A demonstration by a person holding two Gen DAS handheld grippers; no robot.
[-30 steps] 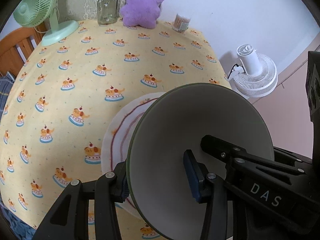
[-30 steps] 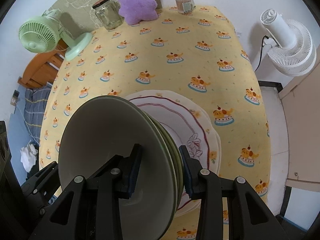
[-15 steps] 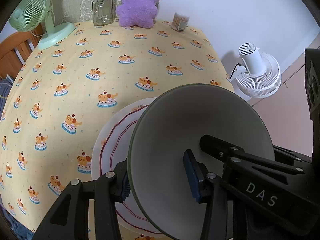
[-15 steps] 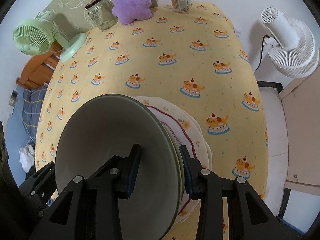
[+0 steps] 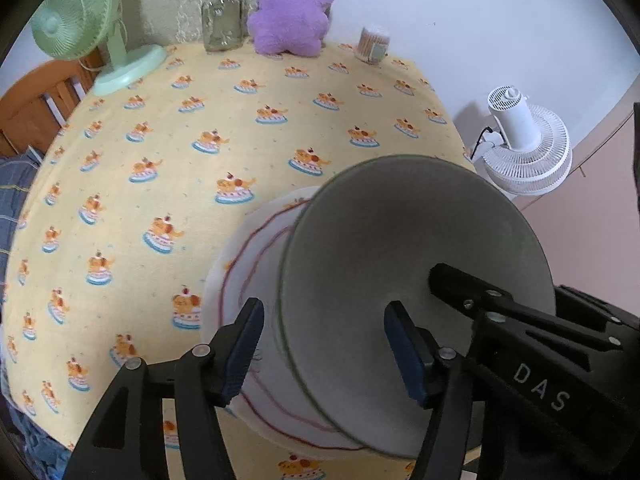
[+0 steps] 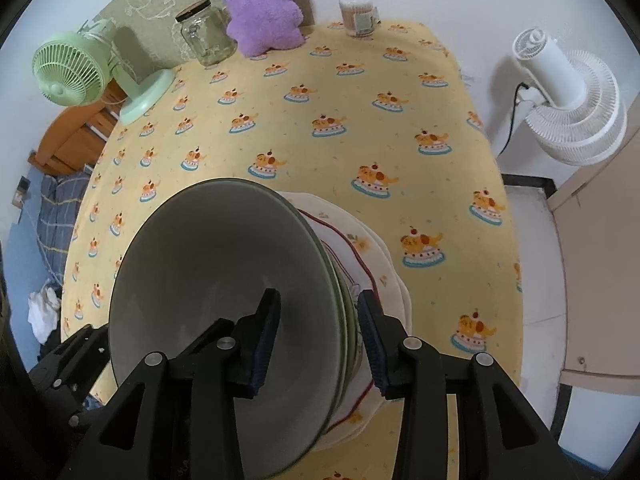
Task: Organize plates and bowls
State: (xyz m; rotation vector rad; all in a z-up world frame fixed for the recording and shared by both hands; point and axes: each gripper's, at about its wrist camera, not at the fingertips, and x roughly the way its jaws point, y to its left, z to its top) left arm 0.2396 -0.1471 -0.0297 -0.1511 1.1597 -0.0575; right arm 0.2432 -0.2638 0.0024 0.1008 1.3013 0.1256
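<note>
A stack of nested grey-green bowls (image 5: 420, 248) sits tilted over a cream plate with a red line (image 5: 248, 264) near the front right of the yellow tablecloth. My left gripper (image 5: 324, 356) straddles the bowls' left rim; its jaws are opening and neither pad touches the rim. My right gripper (image 6: 318, 332) clamps the opposite rim of the bowls (image 6: 224, 280), one pad inside and one outside; its jaws are starting to open, the pads still against the wall. The plate (image 6: 380, 264) shows beyond the bowls. The right gripper's finger (image 5: 436, 276) reaches into the top bowl.
Along the back stand a green fan (image 5: 80, 28), a glass jar (image 5: 222, 18), a purple plush (image 5: 292, 8) and a cotton-swab tub (image 5: 374, 42). A white fan (image 5: 528, 148) is on the floor past the table's right edge. A wooden chair (image 5: 32, 104) is at left.
My left gripper's jaws have spread off the bowl rim they were pinching. The bowls have come down closer over the plate. The right gripper still straddles its rim.
</note>
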